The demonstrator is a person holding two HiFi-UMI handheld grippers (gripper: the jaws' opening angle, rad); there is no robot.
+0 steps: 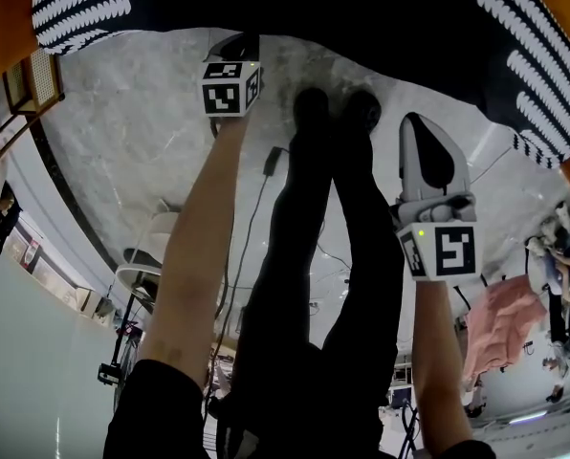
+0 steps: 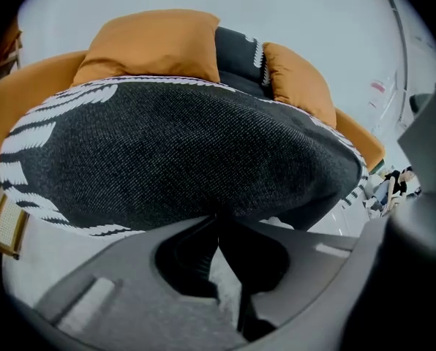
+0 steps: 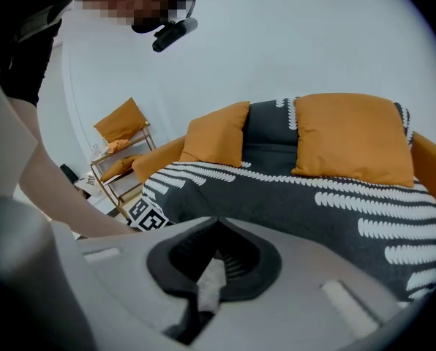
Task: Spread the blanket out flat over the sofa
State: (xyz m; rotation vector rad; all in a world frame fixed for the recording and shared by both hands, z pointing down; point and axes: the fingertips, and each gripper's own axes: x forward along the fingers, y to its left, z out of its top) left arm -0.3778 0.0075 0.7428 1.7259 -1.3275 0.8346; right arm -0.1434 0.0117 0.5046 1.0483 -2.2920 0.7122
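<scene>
A dark grey blanket (image 1: 314,3) with white stripe bands lies over the orange sofa (image 1: 3,17) along the top of the head view. My left gripper (image 1: 239,38) reaches its front edge. In the left gripper view the blanket (image 2: 181,152) bulges over the sofa seat, and the left gripper (image 2: 218,216) is shut with the hem pinched at its tips. My right gripper (image 1: 421,118) hangs lower over the floor, short of the blanket. Its jaws are shut in the right gripper view (image 3: 216,221) with nothing visible between them, and the blanket (image 3: 313,196) lies beyond them. Orange cushions (image 3: 350,134) lean on the backrest.
My legs and shoes (image 1: 335,113) stand on the grey marble floor (image 1: 142,142), with a black cable (image 1: 256,208) beside them. A wooden cane-panel frame (image 1: 36,79) sits at the sofa's left end. A side chair with orange cushions (image 3: 119,123) stands to the left.
</scene>
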